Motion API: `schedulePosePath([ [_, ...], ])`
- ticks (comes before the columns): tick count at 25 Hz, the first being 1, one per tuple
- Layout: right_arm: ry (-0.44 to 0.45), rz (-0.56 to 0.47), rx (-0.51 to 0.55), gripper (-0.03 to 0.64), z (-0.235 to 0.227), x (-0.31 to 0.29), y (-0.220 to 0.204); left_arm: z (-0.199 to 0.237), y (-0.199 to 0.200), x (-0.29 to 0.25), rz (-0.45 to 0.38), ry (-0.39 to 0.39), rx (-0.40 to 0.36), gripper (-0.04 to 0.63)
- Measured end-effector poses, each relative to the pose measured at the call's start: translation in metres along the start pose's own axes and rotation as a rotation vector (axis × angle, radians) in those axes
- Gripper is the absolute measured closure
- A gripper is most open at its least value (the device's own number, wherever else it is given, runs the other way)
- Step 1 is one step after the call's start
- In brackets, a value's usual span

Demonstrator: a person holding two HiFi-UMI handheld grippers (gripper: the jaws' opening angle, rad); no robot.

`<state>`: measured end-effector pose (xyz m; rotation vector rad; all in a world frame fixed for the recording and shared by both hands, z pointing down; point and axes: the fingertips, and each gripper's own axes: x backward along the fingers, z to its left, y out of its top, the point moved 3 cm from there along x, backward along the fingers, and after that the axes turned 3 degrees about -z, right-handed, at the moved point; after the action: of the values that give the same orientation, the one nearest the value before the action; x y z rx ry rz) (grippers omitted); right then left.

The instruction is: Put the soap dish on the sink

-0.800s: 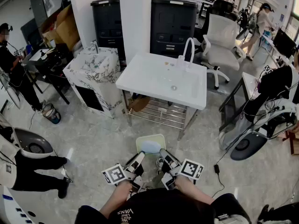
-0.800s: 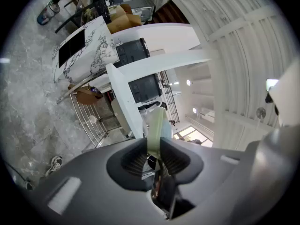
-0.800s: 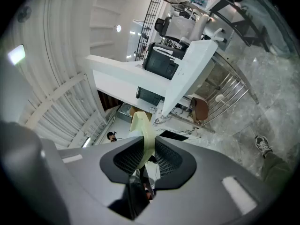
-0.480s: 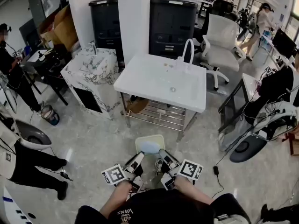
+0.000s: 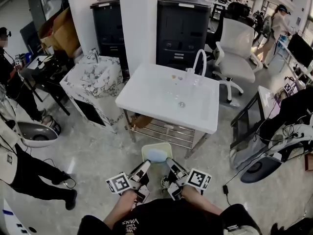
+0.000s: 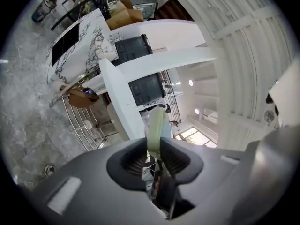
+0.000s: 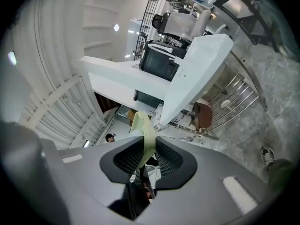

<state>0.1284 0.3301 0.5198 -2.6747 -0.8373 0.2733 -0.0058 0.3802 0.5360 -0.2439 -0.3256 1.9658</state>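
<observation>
A pale green soap dish (image 5: 155, 151) hangs in front of me, held by its two sides, with a pale bluish lump (image 5: 157, 155) lying in it. My left gripper (image 5: 145, 166) is shut on its left rim, and its right rim is pinched by my right gripper (image 5: 169, 164). The dish's thin edge (image 6: 155, 128) stands between the pads of the left gripper (image 6: 152, 156) in the left gripper view. That edge (image 7: 142, 134) is likewise clamped by the right gripper (image 7: 149, 156) in the right gripper view. The white sink (image 5: 151, 89) with its curved tap (image 5: 198, 58) stands just ahead.
A metal rack (image 5: 161, 127) sits under the sink. A marbled basin cabinet (image 5: 93, 77) is at the left, beside a white pillar (image 5: 139, 23). Black cabinets (image 5: 181, 23) and a white office chair (image 5: 235, 43) stand behind. A person (image 5: 19, 170) stands at the left; equipment (image 5: 283, 136) crowds the right.
The sink has come nearer and sits lower in the head view. Both grippers keep the dish in the same hold.
</observation>
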Motion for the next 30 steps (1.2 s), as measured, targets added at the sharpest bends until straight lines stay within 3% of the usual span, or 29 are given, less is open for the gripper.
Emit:
schedulePosePath([
  [8,0.021,0.056,0.019,0.545,-0.016,-0.059,0.075,0.003,0.04,-0.083,-0.048,-0.021,-0.03,0.459],
  [12,-0.025,0.091,-0.015,0.545,-0.024,-0.085,0.1,0.012,0.057,-0.111,-0.075,0.028,0.001,0.459],
  [15,0.031,0.118,0.018,0.545,-0.027,-0.103,0.12,0.011,0.066,-0.13,-0.103,0.016,-0.021,0.459],
  [21,0.049,0.144,0.006,0.545,-0.029,-0.128,0.132,0.02,0.082,-0.143,-0.126,0.061,0.006,0.459],
  [30,0.021,0.112,0.001,0.545,-0.036,-0.166,0.144,0.036,0.115,-0.17,-0.096,0.027,0.02,0.459],
])
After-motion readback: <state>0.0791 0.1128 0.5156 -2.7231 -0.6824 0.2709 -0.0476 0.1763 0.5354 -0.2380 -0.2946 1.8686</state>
